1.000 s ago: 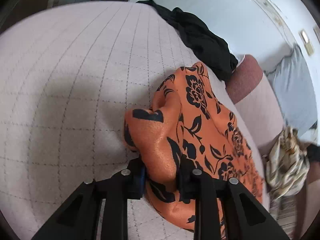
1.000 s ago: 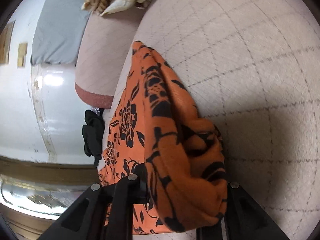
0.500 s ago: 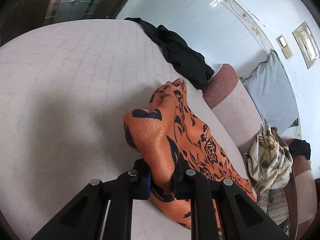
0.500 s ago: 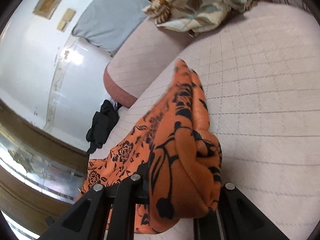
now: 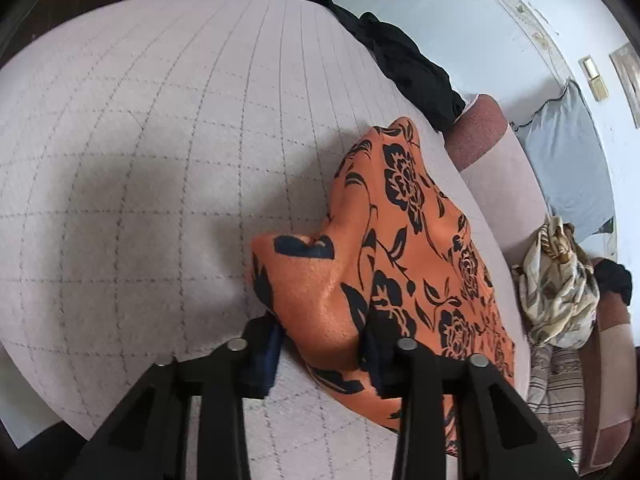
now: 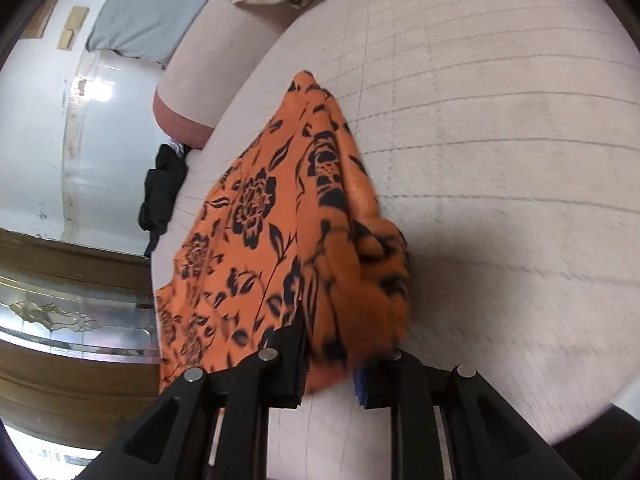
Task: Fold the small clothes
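Clearly both the left gripper (image 5: 322, 354) and the right gripper (image 6: 330, 364) are clamped on bunched corners of the orange floral garment (image 5: 404, 248) — its rest trailing ahead of the fingers onto the quilted cushion (image 5: 160, 160) — apparently held up for a fold.

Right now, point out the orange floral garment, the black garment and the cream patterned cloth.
orange floral garment (image 5: 404, 216): left wrist view, flat printed panel past the jaws.
black garment (image 5: 408, 64): left wrist view, middle of the crumpled heap at the cushion's far edge.
cream patterned cloth (image 5: 560, 280): left wrist view, centre of the bunched pile.

Left tongs (image 5: 320, 354) and right tongs (image 6: 330, 364) both clamped tight.
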Action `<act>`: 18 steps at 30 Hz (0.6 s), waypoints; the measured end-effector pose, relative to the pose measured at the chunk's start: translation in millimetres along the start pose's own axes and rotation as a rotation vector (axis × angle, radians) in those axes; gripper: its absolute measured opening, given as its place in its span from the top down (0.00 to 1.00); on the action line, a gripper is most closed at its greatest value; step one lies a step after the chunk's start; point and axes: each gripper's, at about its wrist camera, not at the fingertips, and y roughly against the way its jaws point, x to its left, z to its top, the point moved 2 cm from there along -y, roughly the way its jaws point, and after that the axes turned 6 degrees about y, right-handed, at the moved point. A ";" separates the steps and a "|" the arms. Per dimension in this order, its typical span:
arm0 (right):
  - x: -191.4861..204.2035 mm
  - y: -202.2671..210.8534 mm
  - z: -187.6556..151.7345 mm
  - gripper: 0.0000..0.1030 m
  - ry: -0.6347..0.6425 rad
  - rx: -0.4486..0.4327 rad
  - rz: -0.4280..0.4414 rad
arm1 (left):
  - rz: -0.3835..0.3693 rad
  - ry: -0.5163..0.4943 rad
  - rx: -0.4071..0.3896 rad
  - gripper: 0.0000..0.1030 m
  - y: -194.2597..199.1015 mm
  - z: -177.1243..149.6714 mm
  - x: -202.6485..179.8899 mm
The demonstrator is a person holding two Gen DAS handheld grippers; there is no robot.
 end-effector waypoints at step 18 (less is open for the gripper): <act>160.3 -76.9 -15.0 0.80 0.418 0.069 0.008 | 0.028 -0.073 -0.051 0.67 -9.3 0.1 -12.2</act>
